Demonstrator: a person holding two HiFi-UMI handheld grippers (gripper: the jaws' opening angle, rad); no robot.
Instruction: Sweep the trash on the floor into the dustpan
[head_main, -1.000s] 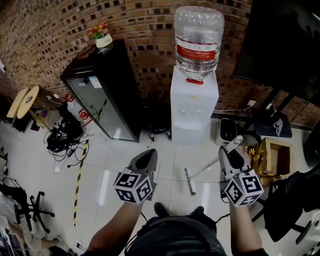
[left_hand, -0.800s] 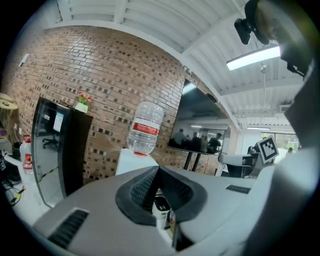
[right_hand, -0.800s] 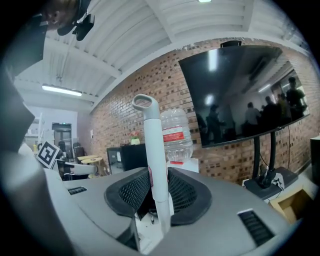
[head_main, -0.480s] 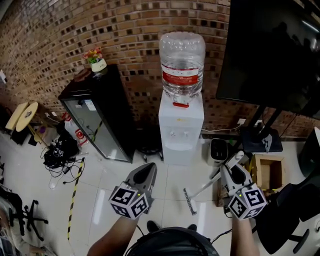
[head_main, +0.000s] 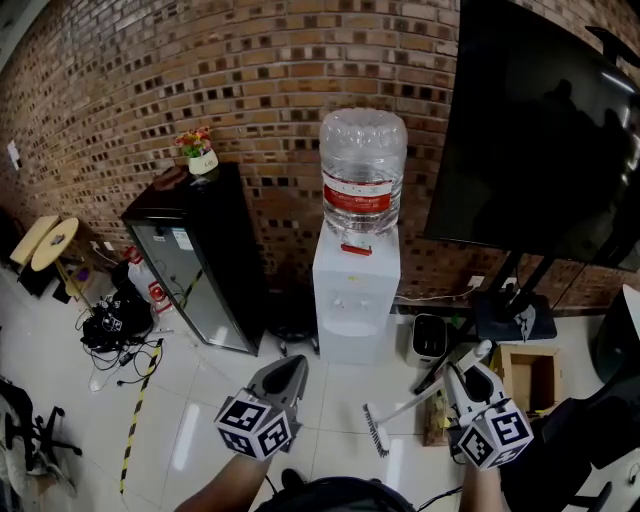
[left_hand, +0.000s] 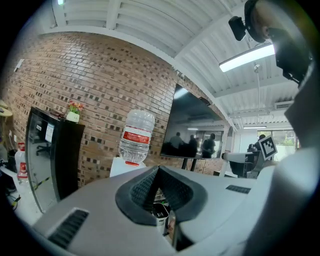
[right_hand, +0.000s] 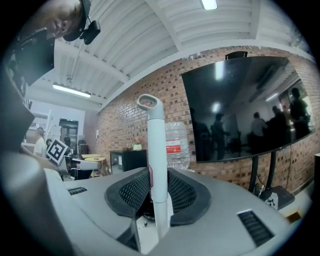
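Note:
My right gripper (head_main: 463, 379) is shut on the white handle (head_main: 412, 402) of a small broom. The handle slants down to the left, and its brush head (head_main: 374, 431) hangs just over the white tiled floor. In the right gripper view the handle (right_hand: 153, 150) stands upright between the jaws of the right gripper (right_hand: 154, 186), its looped end on top. My left gripper (head_main: 283, 376) is held out beside it, about a tile to the left. In its own view the left gripper (left_hand: 158, 173) has its jaws together with nothing between them. No dustpan or trash shows in any view.
Straight ahead a white water dispenser (head_main: 355, 298) carrying a big bottle (head_main: 363, 170) stands against the brick wall. A black glass-door fridge (head_main: 196, 258) is to its left, and a large dark screen on a stand (head_main: 540, 130) to its right. An open cardboard box (head_main: 531, 376), a small white bin (head_main: 430, 336), a cable heap (head_main: 113, 325) and yellow-black floor tape (head_main: 135, 426) lie around.
The head view has tilted up, so both grippers sit lower in the frame and more wall shows. The right gripper still holds the broom; the left stays shut.

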